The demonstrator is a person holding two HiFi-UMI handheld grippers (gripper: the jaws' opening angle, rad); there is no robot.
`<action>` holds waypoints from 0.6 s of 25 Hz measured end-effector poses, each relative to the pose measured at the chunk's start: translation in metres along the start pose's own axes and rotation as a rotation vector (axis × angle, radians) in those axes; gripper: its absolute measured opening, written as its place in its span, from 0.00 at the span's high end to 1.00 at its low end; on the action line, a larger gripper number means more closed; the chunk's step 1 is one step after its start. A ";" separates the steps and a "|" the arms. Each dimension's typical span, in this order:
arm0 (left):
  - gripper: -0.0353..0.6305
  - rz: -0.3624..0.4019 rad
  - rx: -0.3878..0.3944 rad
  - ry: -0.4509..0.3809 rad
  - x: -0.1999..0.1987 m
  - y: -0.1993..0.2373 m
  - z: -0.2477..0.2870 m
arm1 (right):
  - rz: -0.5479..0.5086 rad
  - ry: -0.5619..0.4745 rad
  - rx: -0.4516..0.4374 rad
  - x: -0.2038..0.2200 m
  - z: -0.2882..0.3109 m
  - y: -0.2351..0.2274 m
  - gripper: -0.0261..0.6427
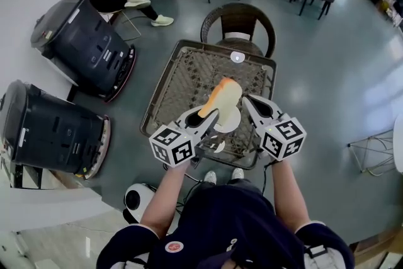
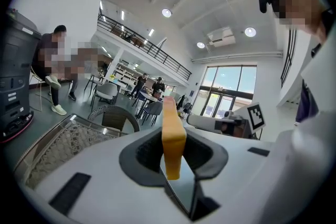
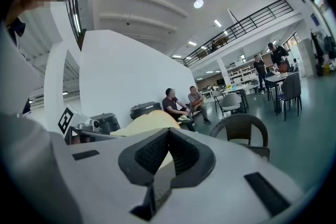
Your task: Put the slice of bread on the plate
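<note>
Slice of bread (image 1: 223, 97) clamped in left tool (image 1: 211, 118).

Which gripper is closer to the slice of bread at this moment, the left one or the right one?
Left. The left gripper is shut on the slice of bread, gripping its lower end; the right gripper is close beside it, empty.

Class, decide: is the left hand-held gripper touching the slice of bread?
Touching. The left gripper view shows the slice of bread standing edge-on, clamped in the left hand-held gripper, with a jaw pressed against each face.
</note>
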State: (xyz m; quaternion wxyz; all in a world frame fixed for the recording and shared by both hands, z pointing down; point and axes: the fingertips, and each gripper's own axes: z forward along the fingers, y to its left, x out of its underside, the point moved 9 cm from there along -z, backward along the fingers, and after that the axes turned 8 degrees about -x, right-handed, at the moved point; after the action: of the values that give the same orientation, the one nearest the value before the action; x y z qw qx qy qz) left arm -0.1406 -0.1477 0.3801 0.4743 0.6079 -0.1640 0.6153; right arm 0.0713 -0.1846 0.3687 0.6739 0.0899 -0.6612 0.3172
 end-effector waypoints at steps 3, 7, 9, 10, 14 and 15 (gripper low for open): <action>0.81 -0.008 -0.015 0.007 0.004 0.001 0.004 | 0.001 0.007 -0.010 0.001 0.001 -0.005 0.95; 0.81 -0.016 -0.027 0.017 0.011 0.004 0.010 | 0.005 0.022 -0.016 0.005 0.004 -0.010 0.95; 0.81 -0.019 -0.029 0.025 0.017 0.006 0.014 | 0.005 0.031 -0.016 0.010 0.006 -0.013 0.95; 0.81 -0.021 -0.029 0.031 0.021 0.007 0.016 | 0.005 0.036 -0.015 0.012 0.006 -0.015 0.95; 0.81 -0.042 -0.032 0.062 0.038 0.016 0.025 | 0.014 0.060 -0.007 0.022 0.010 -0.021 0.95; 0.81 -0.051 -0.033 0.071 0.041 0.019 0.027 | 0.017 0.066 -0.005 0.024 0.011 -0.021 0.95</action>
State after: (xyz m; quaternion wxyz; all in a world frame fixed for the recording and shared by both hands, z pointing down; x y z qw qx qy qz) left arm -0.1317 -0.1624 0.4302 0.5051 0.5819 -0.1416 0.6214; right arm 0.0719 -0.1998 0.3994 0.6927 0.0723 -0.6403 0.3240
